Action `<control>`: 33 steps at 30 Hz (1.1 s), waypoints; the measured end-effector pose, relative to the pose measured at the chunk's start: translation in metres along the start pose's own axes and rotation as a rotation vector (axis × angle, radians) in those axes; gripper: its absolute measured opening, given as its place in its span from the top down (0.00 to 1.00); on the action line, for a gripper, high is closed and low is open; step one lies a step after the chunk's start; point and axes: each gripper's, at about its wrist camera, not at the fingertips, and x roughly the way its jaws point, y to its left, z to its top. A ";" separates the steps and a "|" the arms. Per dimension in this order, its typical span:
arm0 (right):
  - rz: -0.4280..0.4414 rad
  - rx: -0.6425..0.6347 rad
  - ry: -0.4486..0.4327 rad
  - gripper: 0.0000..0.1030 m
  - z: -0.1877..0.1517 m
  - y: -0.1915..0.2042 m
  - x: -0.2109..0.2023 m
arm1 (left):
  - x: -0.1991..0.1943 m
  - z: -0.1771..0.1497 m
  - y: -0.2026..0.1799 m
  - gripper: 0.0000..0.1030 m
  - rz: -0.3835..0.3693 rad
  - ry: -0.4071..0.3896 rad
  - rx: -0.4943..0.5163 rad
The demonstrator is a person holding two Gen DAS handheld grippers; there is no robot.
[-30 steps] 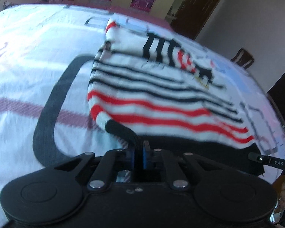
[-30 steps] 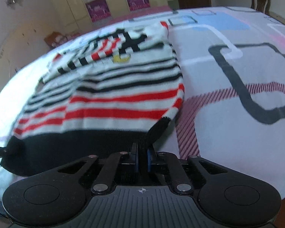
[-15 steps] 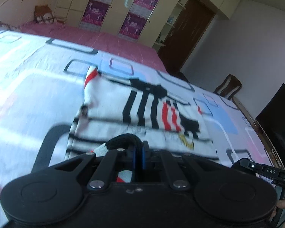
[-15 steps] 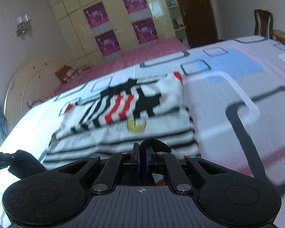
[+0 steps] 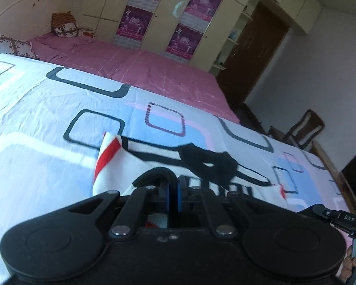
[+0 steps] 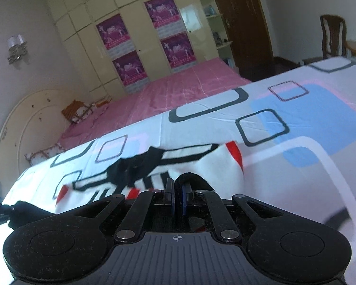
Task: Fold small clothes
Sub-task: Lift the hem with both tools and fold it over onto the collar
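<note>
The white sweater (image 5: 121,166) with black and red stripes lies on the bed (image 5: 35,109), its black hem pinched in the closed fingers of both the left gripper (image 5: 173,185) and the right gripper (image 6: 177,190).

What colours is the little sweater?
White sweater with black and red markings, clearest in the right wrist view.

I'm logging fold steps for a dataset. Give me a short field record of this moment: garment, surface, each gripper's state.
garment: striped sweater, white with black and red, partly folded
surface: patterned bedsheet
left gripper: jaws shut on the sweater's black hem
right gripper: jaws shut on the black hem
background: pink bed, wardrobe, chair
</note>
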 end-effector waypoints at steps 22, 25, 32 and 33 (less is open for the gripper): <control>-0.006 0.153 0.128 0.85 0.026 -0.050 0.117 | 0.100 0.030 0.033 0.41 0.131 0.087 -0.109; -0.030 0.129 0.065 0.24 0.029 -0.050 0.107 | 0.088 0.035 0.035 0.33 0.127 0.038 -0.080; -0.007 0.028 0.059 0.24 0.032 -0.046 0.105 | 0.094 0.028 0.028 0.35 0.104 0.100 0.054; -0.007 0.010 0.071 0.24 0.031 -0.043 0.108 | 0.100 0.025 0.026 0.35 0.106 0.115 0.067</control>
